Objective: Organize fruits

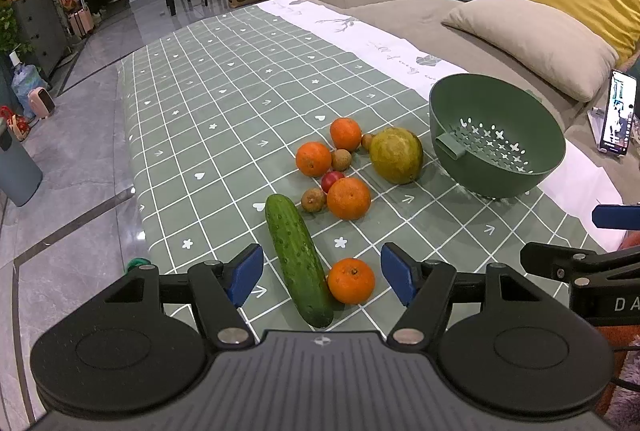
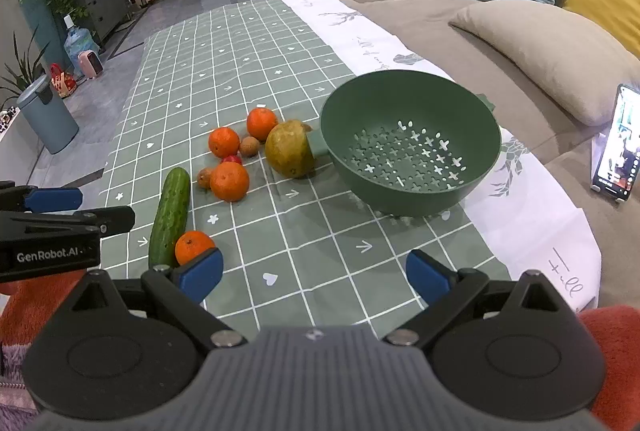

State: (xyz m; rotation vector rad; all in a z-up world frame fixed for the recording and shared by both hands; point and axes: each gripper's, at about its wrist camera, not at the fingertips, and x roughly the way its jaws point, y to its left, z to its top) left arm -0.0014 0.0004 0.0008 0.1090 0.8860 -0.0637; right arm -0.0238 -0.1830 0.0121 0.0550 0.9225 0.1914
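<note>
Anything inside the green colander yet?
No fruit. The green colander shows only its perforated floor across both views; its near inner wall is hidden by the rim. All four oranges, the cucumber and the large yellow-green fruit sit outside on the tablecloth.

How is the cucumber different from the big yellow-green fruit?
The cucumber is long, thin and dark green; the big yellow-green fruit is round, fat and blotchy. The cucumber lies near the claws; the fruit sits beside the green strainer bowl. Both rest on the checked tablecloth.
</note>
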